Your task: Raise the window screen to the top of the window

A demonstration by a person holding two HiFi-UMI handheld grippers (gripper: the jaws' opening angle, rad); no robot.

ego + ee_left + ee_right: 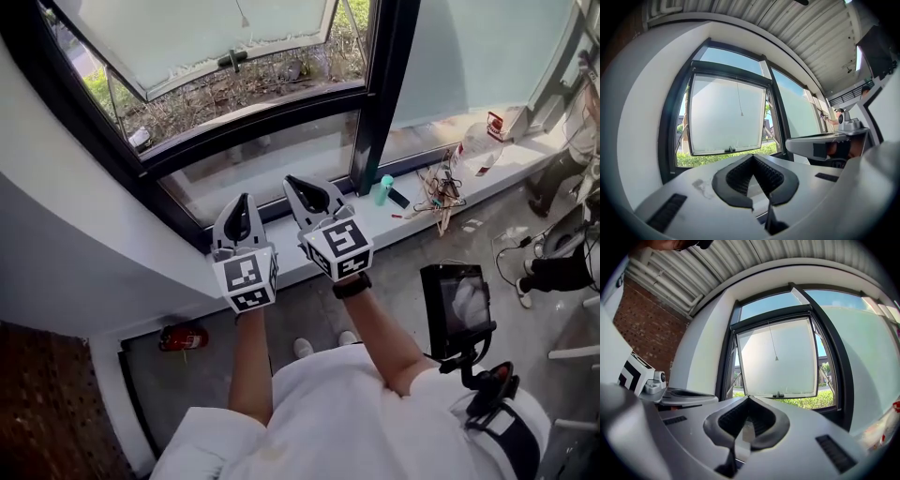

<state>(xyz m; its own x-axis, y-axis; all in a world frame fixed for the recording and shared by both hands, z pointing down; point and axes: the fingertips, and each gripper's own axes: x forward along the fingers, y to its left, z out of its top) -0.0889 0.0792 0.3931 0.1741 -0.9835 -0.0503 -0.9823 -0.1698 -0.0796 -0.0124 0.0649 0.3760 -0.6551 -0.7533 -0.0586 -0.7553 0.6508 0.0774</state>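
**Item 1.** Person in a white top, seen from above, both forearms stretched toward the window. A dark watch sits on the right wrist. A small monitor on a bracket is by the right hip.

**Item 2.** Left tongs, grey body with a marker cube at the rear. They are closed, the black pads meeting at the tip with nothing between them. Held level, aimed at the lower glass.

**Item 3.** Right tongs, the same make, just beside the left pair and slightly further forward. They are closed and empty too.

**Item 4.** Red fire extinguisher, lying on the floor below the wall, to the person's left.

**Item 5.** Windowsill, pale, running right along the glass. It carries a small teal bottle, a tangle of thin sticks or wires and a clear plastic bottle with a red label.

**Item 6.** Brick wall, on the left side of the room.

**Item 7.** Window, dark frame, with the sash tilted outward at the bottom and a handle on its lower rail.

**Item 8.** Window screen, a pale translucent sheet. It is down, covering the sash to the lower rail, well ahead of both tongs and untouched. A thin pull cord hangs in front of it.

**Item 9.** Greenery, outside below the sash.
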